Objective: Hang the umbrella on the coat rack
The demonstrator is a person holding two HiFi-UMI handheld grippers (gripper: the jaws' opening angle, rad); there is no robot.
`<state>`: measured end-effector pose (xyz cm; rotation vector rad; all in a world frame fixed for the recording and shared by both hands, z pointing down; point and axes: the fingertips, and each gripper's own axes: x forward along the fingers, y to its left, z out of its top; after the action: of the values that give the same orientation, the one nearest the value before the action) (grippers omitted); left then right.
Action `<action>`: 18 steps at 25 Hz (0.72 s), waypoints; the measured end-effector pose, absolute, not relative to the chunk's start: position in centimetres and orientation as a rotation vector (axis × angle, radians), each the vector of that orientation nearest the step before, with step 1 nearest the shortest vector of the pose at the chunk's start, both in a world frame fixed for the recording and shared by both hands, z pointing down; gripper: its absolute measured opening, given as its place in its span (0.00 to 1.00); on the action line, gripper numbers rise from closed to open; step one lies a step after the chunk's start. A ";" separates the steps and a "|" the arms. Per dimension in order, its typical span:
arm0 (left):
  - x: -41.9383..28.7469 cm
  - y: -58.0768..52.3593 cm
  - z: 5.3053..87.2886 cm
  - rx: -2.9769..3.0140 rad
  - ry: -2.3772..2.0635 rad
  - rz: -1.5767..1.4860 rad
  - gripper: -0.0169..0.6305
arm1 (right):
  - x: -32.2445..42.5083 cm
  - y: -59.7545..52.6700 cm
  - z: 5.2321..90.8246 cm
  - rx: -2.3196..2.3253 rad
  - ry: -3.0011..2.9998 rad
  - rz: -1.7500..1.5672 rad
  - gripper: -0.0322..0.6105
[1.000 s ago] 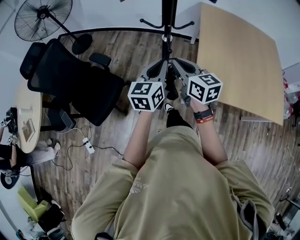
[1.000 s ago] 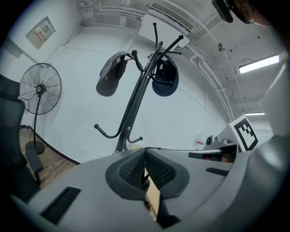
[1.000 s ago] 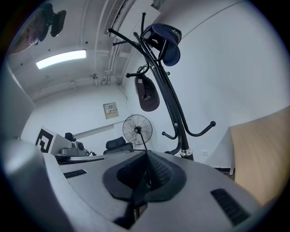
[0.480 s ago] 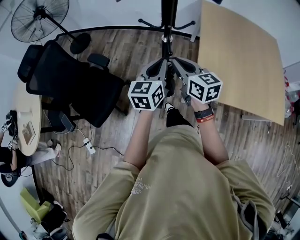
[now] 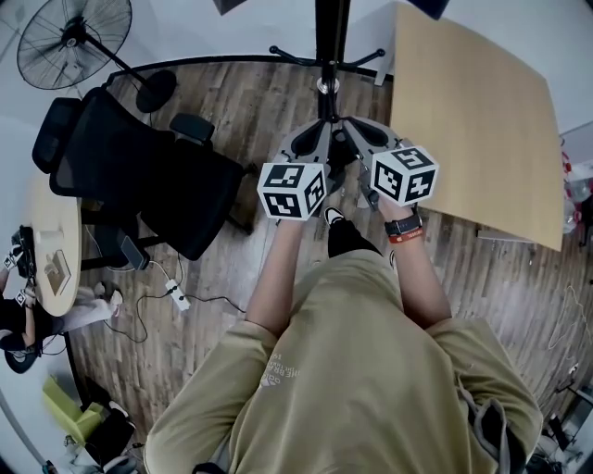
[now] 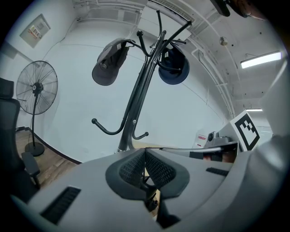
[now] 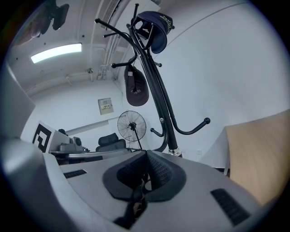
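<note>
The black coat rack (image 5: 331,28) stands straight ahead, its lower hooks (image 5: 278,53) spread to both sides. In the gripper views the rack (image 6: 136,104) (image 7: 158,90) rises close by, with a grey cap (image 6: 108,63) and a dark blue cap (image 7: 154,27) on its upper hooks. My left gripper (image 5: 320,139) (image 6: 145,152) and right gripper (image 5: 345,139) (image 7: 146,154) are held side by side just before the pole. Both are shut, each pinching a thin black strap (image 6: 149,199) (image 7: 136,195) that hangs below the pads. Only a dark piece of the umbrella (image 5: 337,176) shows between the grippers.
A black office chair (image 5: 139,176) stands to the left, with a floor fan (image 5: 65,37) behind it. A wooden table (image 5: 473,120) lies close on the right. A round table (image 5: 51,241) and a power strip with cables (image 5: 171,296) sit at the left.
Both grippers stay together and shut. The view has crept slightly toward the coat rack, whose base now sits a little nearer the grippers.
</note>
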<state>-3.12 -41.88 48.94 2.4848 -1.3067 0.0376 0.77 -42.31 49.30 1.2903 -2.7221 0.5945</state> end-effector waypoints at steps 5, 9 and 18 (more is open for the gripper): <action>-3.2 -42.8 49.6 2.473 -1.312 0.040 0.06 | 0.9 -43.0 49.9 1.283 -2.710 0.579 0.07; -3.3 -43.3 49.8 2.468 -1.321 0.048 0.06 | 1.0 -43.6 50.1 1.277 -2.702 0.564 0.07; -3.6 -44.6 50.8 2.464 -1.343 0.079 0.06 | 1.0 -45.0 51.0 1.258 -2.691 0.576 0.07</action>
<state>-3.63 -44.59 50.77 2.4638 -1.3433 0.0791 0.99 -45.00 51.03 1.2578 -2.6910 0.5758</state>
